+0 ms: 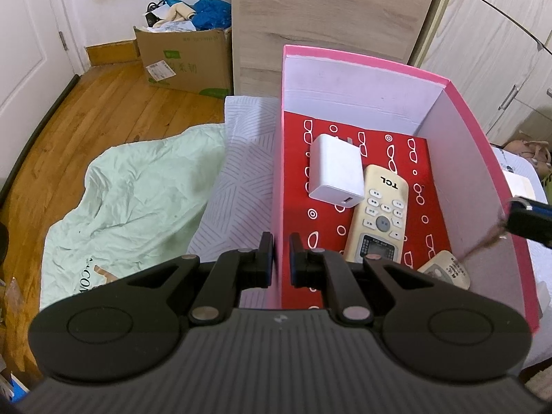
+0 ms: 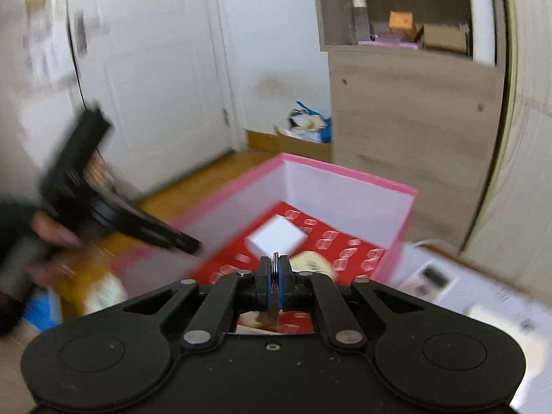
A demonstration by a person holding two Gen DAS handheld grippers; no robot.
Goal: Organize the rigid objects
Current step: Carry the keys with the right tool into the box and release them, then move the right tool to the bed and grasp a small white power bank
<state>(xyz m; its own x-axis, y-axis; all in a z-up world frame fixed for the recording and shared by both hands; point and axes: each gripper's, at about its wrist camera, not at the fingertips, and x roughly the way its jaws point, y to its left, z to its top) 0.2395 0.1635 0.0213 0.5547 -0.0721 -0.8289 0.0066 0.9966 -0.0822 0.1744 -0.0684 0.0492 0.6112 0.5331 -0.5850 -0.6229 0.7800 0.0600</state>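
Pink cardboard forms the box [image 1: 479, 131], which stands open on a white patterned bed sheet [image 1: 238, 172]; its inside walls are white and its floor is red with small white outlines. The left gripper [image 1: 281, 246] pinches the box's left wall, one finger outside and one inside, the jaws nearly together on the thin board. On the floor lies a white USB charger [image 1: 334, 172], its port facing the camera and its prongs toward the far wall. Overlapping it on the right is a cream TCL remote [image 1: 379, 214], long axis running from the near edge toward the far wall, logo end away from the camera. A second, smaller remote [image 1: 446, 269] sits tilted in the near right corner.

The right gripper [image 2: 276, 262] hangs over the box's near side, its view blurred. Its jaws are pressed together on a thin metal ring [image 2: 275, 272], with what looks like a key hanging below; the detail is too smeared to be sure. In the left wrist view a thin rod-like blur dangles from that gripper inside the right wall.
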